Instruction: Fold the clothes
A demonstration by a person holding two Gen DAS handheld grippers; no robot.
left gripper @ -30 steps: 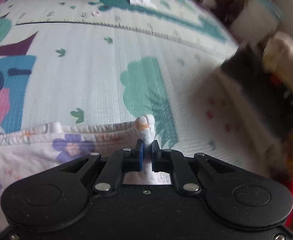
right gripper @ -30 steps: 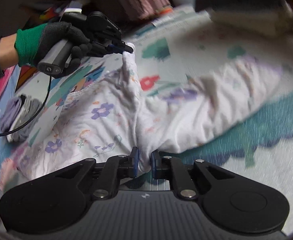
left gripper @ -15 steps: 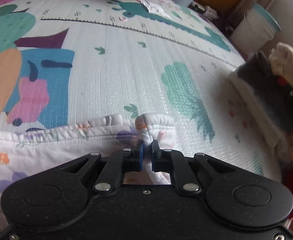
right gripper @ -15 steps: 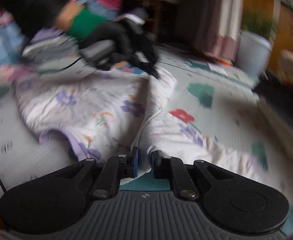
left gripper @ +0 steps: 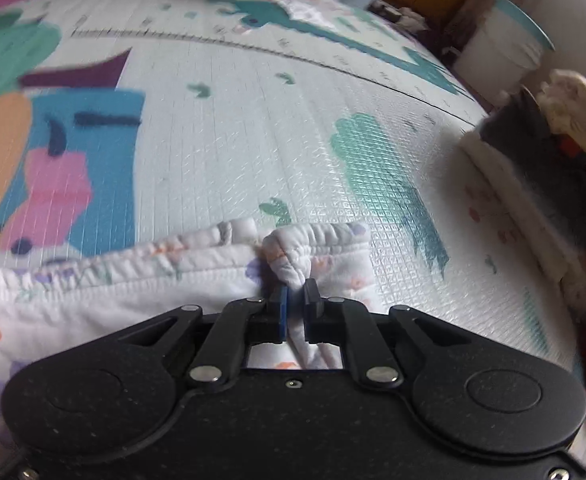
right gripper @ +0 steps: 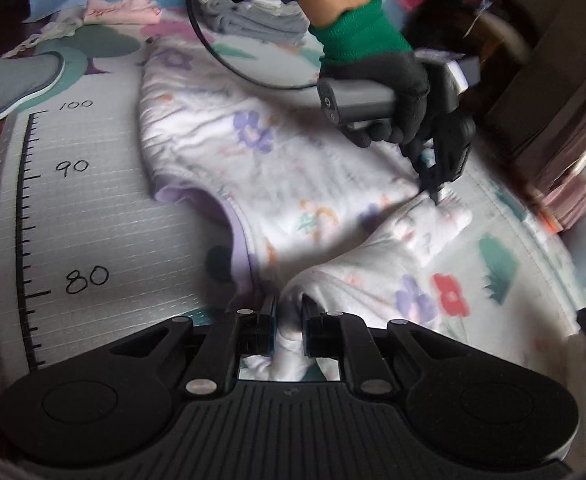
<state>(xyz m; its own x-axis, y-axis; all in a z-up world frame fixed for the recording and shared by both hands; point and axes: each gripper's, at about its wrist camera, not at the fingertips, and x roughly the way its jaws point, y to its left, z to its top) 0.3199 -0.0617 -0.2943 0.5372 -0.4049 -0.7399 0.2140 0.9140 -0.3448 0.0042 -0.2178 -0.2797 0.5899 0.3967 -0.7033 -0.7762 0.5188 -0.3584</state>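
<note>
We are working on a printed play mat [left gripper: 253, 128] spread on the floor, with a height ruler [right gripper: 33, 216] running along its left edge in the right wrist view. A stack of folded clothes [left gripper: 533, 168] is sitting by the mat's right edge in the left wrist view; more folded grey clothes [right gripper: 253, 20] are lying at its far end in the other.

The task's thing, a pair of white floral trousers [right gripper: 293, 168], is lying across the middle of the mat, partly doubled over, with one leg crossing the other.

The left gripper [left gripper: 296, 292] is pinching the gathered waistband [left gripper: 285, 256], its jaws pressed nearly together on the bunched elastic. In the right wrist view it is angling down at the cloth, held by a black glove with a green cuff [right gripper: 385, 80]. The right gripper [right gripper: 287, 318] is likewise clamped on a fold of a trouser leg near the crotch [right gripper: 289, 344].

Our judgement: we are in the middle of laying one half over the other. To do this well, we should be keeping both pinches firm, holding the cloth taut between them, lining the waistband edges up, and lowering flat before letting go. Bunched elastic may slip or leave a lump.
</note>
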